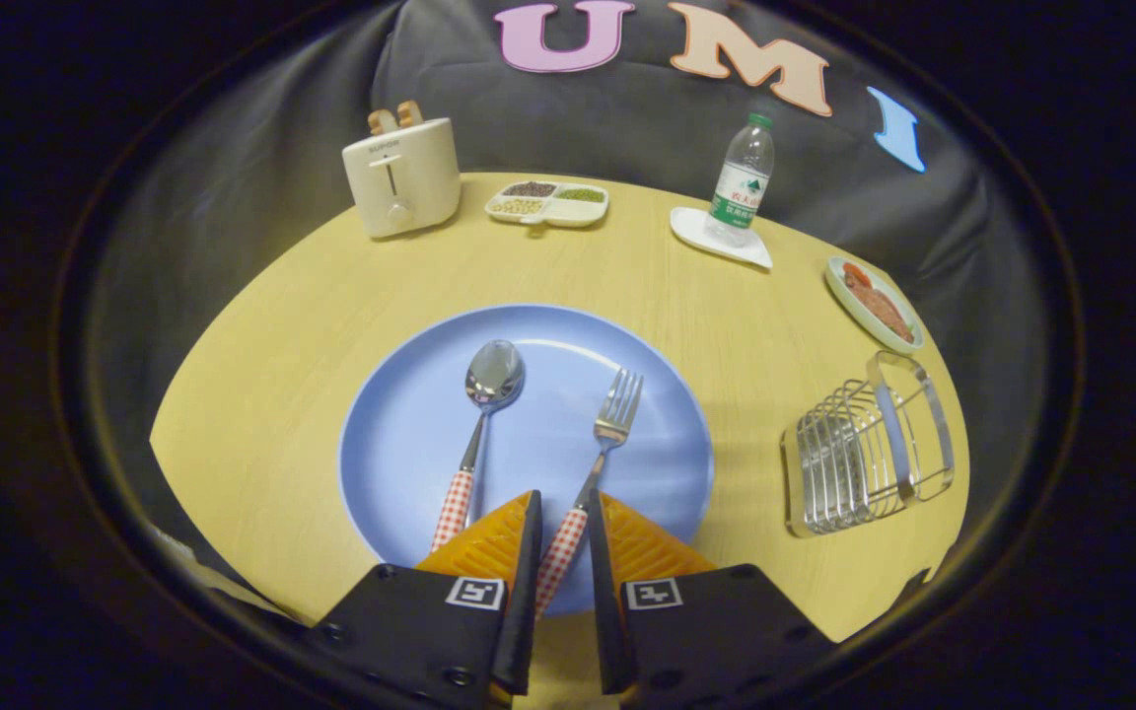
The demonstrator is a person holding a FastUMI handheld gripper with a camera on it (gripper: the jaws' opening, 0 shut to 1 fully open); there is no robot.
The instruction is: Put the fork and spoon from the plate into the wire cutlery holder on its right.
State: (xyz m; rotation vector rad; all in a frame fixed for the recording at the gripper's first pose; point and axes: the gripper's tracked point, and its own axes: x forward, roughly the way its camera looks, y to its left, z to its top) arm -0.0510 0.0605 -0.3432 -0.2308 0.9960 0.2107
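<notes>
At the bottom of the frame the hand-held gripper point(563, 532) stands narrowly open around the fork point(596, 461) handle; whether both fingers press it is unclear. Fork and spoon point(481, 426) lie on the blue plate point(400, 434), the wire cutlery holder point(864, 449) at right on the desk point(262, 394).

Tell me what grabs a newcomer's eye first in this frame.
Probably the big blue plate mid-table, with the spoon and fork lying side by side on it. The gripper fingers flank the fork's checked handle, narrowly apart; contact isn't clear. To the plate's right stands the shiny wire cutlery holder.
</notes>
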